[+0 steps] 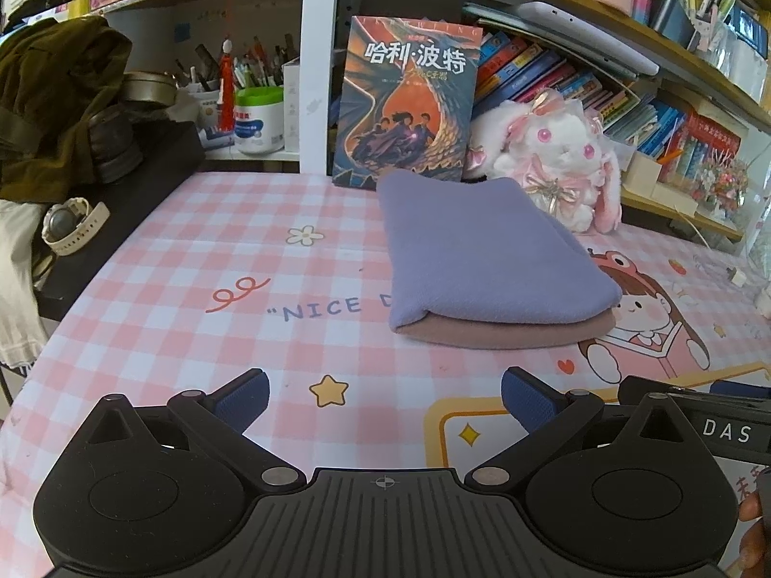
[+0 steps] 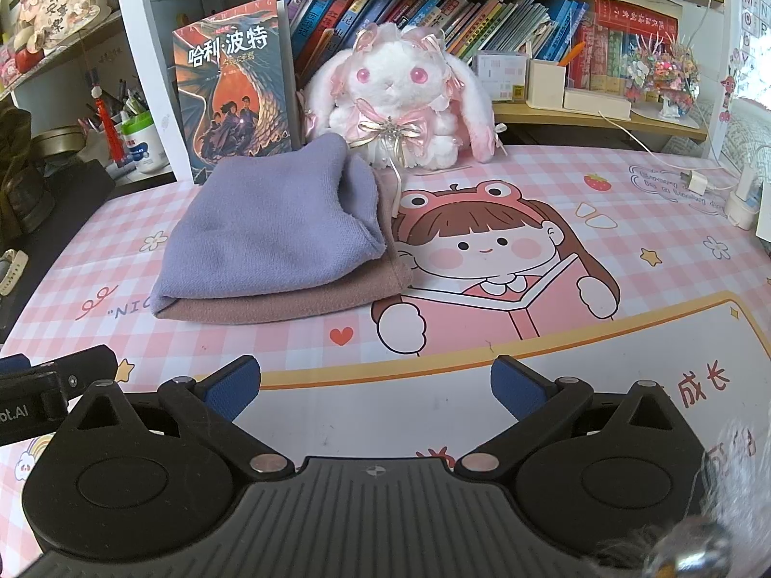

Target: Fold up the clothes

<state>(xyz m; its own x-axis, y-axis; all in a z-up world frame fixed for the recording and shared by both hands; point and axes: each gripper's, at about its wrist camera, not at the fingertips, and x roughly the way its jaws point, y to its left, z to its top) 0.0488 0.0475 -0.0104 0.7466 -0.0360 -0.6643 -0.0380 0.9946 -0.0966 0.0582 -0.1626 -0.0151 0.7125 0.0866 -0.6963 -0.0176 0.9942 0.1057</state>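
A folded cloth lies on the pink checked desk mat (image 1: 159, 298), purple side (image 1: 482, 260) up and dusty-pink side (image 1: 506, 334) beneath; it also shows in the right wrist view (image 2: 270, 226). My left gripper (image 1: 385, 400) is open and empty, hovering over the mat a short way in front of the cloth. My right gripper (image 2: 376, 387) is open and empty, in front of and to the right of the cloth, over the cartoon girl print (image 2: 482, 250). The right gripper's body shows at the left view's right edge (image 1: 723, 428).
A Harry Potter book (image 1: 409, 96) and a white plush rabbit (image 2: 405, 96) stand just behind the cloth against the bookshelves. A watch (image 1: 72, 226), dark clothing (image 1: 53, 106) and a black box sit at the left edge. A charger and cable (image 2: 698, 183) lie at far right.
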